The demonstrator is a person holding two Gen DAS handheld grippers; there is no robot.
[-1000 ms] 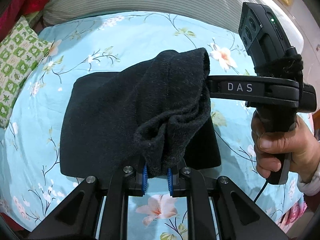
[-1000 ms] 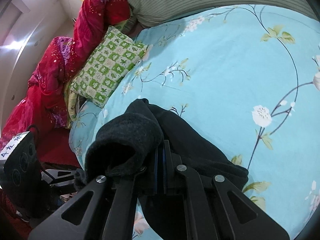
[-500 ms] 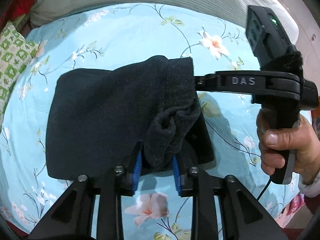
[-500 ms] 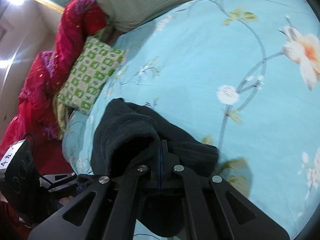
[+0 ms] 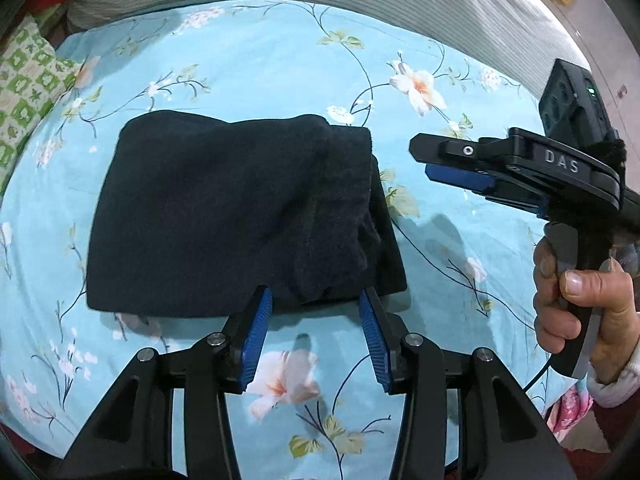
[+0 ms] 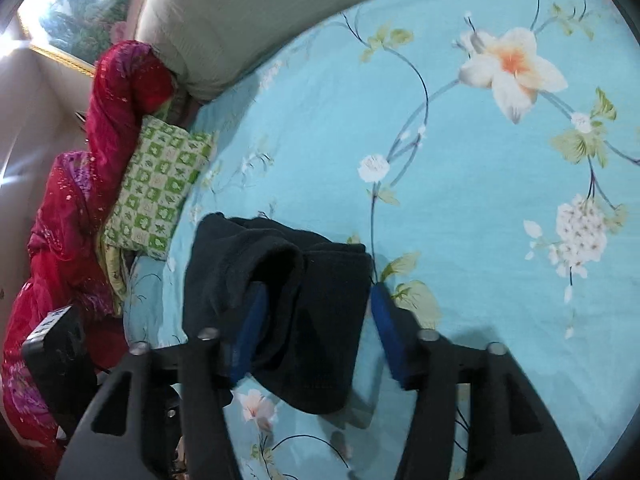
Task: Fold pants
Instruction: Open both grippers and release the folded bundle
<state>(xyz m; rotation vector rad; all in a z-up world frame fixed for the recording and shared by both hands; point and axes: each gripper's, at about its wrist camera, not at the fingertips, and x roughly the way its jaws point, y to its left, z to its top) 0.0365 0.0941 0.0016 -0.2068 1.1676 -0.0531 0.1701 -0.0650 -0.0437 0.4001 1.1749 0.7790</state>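
Pants: the folded black fleece pants lie flat as a thick rectangle on the light-blue floral bedsheet.
Left gripper: the left gripper is released, its blue pads spread wide at the near edge of the pants; whether they touch the cloth is unclear.
Right gripper: the right gripper is released too, jaws parted; in the left wrist view it hangs off the right edge, apart from the cloth.
Edges: the right edge is layered and uneven, the left edge rounded and smooth.
Open room: bare sheet shows on every side of the pants.
Surroundings: a green-and-white checked pillow and a crumpled red quilt sit at the left.
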